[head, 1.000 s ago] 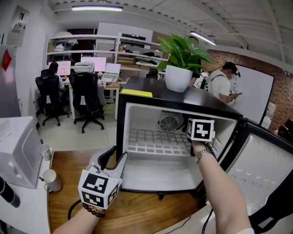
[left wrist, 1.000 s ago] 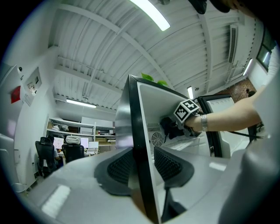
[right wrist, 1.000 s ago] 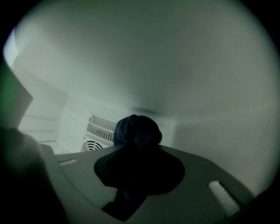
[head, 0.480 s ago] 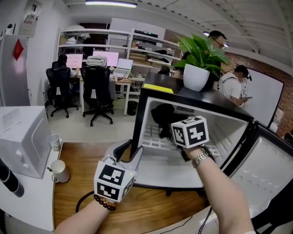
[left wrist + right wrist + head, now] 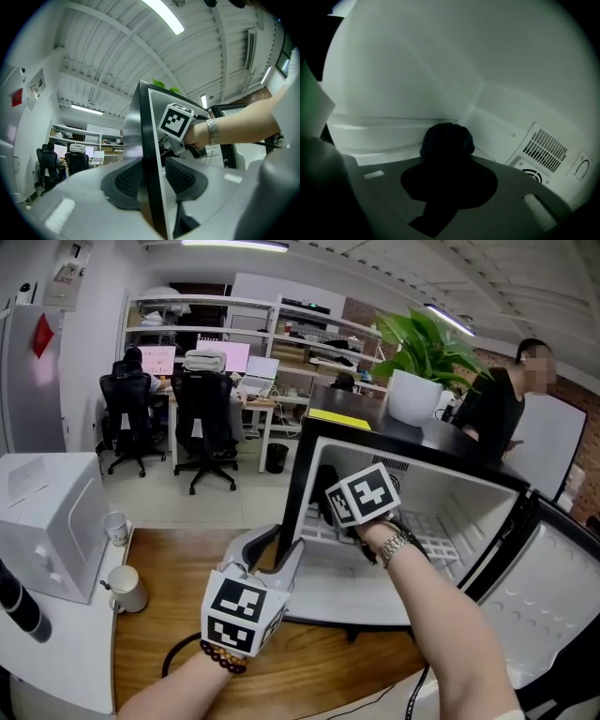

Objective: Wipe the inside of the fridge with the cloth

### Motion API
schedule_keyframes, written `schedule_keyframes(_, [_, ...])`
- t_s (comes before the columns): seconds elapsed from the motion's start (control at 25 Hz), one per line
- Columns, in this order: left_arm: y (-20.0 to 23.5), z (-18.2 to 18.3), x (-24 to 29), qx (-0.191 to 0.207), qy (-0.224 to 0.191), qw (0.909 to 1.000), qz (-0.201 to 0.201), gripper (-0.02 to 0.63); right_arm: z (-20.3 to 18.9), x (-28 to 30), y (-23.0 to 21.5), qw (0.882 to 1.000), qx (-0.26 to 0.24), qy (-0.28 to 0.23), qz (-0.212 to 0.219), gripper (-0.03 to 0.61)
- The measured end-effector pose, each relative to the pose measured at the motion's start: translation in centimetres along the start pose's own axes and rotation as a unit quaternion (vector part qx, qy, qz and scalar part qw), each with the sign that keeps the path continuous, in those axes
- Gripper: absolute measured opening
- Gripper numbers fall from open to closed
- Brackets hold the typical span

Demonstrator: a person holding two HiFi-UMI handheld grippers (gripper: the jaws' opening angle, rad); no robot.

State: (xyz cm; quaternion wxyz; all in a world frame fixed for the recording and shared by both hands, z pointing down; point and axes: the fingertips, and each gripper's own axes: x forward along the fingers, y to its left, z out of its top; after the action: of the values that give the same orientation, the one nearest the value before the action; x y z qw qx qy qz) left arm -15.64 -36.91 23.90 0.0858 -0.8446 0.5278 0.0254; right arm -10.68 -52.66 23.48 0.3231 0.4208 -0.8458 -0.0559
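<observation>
The left gripper (image 5: 277, 547) is clamped on the fridge's (image 5: 296, 474) left front edge, steadying it. The right gripper (image 5: 447, 161) grips the dark cloth (image 5: 446, 139) inside the fridge, close to its left side. Pressing too hard could drag the bunched cloth from the jaws or shift the fridge.

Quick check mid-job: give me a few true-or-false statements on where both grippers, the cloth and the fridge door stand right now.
1. The right gripper is shut on a dark cloth inside the fridge. True.
2. The fridge door is closed. False: it stands open, swung out to the right.
3. The left gripper grips the front edge of the fridge's left wall. True.
4. The potted plant stands on the floor. False: it stands on top of the fridge.
</observation>
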Motion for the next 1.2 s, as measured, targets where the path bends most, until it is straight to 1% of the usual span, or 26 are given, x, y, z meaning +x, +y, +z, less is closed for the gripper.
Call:
schedule_keyframes(0.16, [0.0,0.0,0.0,-0.001,-0.002,1.0000,0.001,0.155,-0.8,0.6,-0.2,1.000,0.005,0.024,0.007,0.078])
schedule_keyframes(0.36, [0.0,-0.1,0.0,0.001,0.001,1.0000,-0.001,0.155,-1.9,0.1,-1.6,0.999,0.009,0.044,-0.006,0.077])
schedule_keyframes(0.76, [0.1,0.0,-0.1,0.000,0.001,1.0000,0.002,0.155,-4.9,-2.5,-5.2,0.997,0.038,0.053,-0.037,0.077])
schedule_keyframes(0.88, [0.1,0.0,-0.1,0.001,0.002,1.0000,0.003,0.155,-6.0,-3.3,-6.5,0.996,0.053,0.053,-0.043,0.077])
schedule_keyframes(1.04, [0.1,0.0,-0.1,0.002,0.003,1.0000,0.004,0.155,-7.4,-4.5,-8.2,0.995,0.050,0.064,-0.065,0.075])
schedule_keyframes(1.2, [0.0,0.0,-0.1,0.003,0.005,1.0000,0.005,0.156,-8.7,-5.7,-9.7,0.993,0.065,0.066,-0.076,0.075])
